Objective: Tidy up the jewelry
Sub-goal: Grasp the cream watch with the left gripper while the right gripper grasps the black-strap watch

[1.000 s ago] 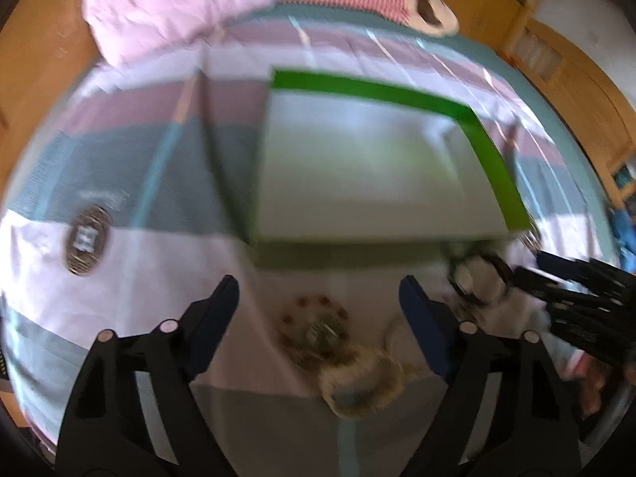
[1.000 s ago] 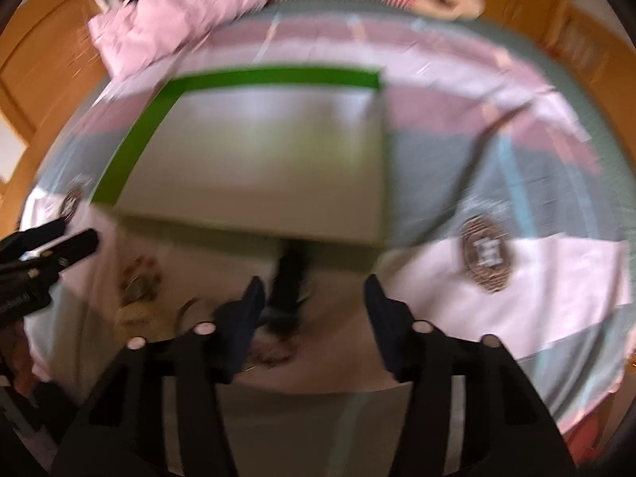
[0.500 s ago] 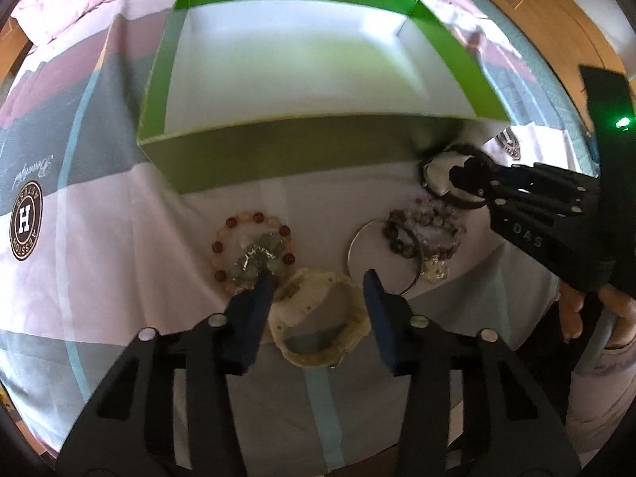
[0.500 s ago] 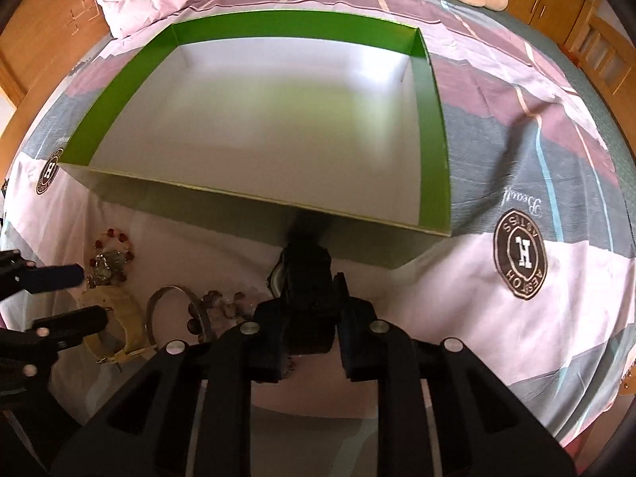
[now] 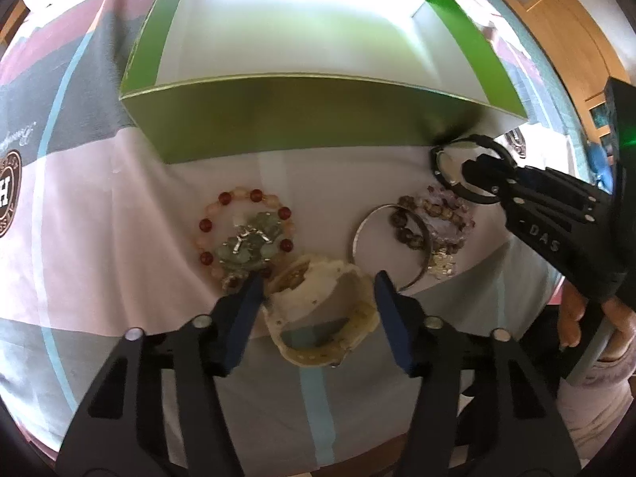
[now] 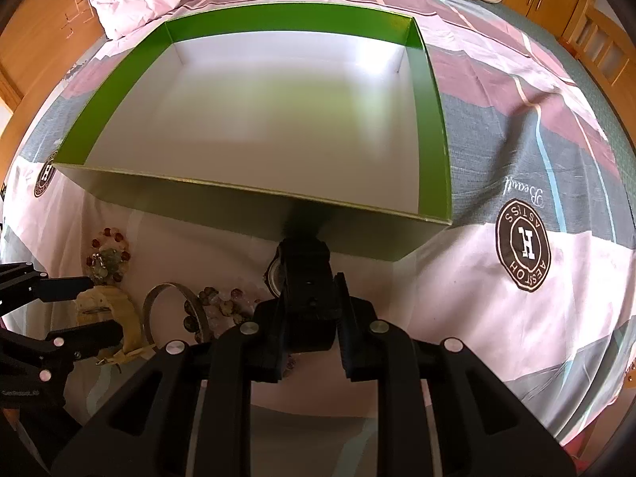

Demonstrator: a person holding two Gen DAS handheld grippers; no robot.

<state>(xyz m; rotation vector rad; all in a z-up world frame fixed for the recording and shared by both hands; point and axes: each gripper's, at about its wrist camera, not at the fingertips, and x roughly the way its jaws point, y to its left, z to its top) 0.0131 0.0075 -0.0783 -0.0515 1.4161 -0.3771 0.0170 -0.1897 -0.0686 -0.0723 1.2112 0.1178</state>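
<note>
bedspread (image 6: 516, 310) is being worked over: right gripper (image 6: 308, 342) is clamped on black watch (image 6: 306, 278); left gripper (image 5: 318, 306), jaws just reopened, is straddling cream watch (image 5: 322, 318) unpinched; strap is risking being snagged or dropped short of green box (image 6: 433, 111).

Both cams sit on the wrists, looking steeply down along their own tongs at the bed (image 6: 516, 151), close in. Left wrist view: left tongs (image 5: 318, 298) at 6 o'clock, green box (image 5: 302, 119) at 12, right tongs (image 5: 483, 167) coming in from 3. Right wrist view: right tongs (image 6: 308, 318) at 6, same box (image 6: 433, 119) at 12, left tongs (image 6: 99, 314) at 8–9. Shared: box front wall, the jewelry strip before it, incl. cream watch (image 5: 318, 318) (image 6: 103, 306), plus each other's tongs.
</note>
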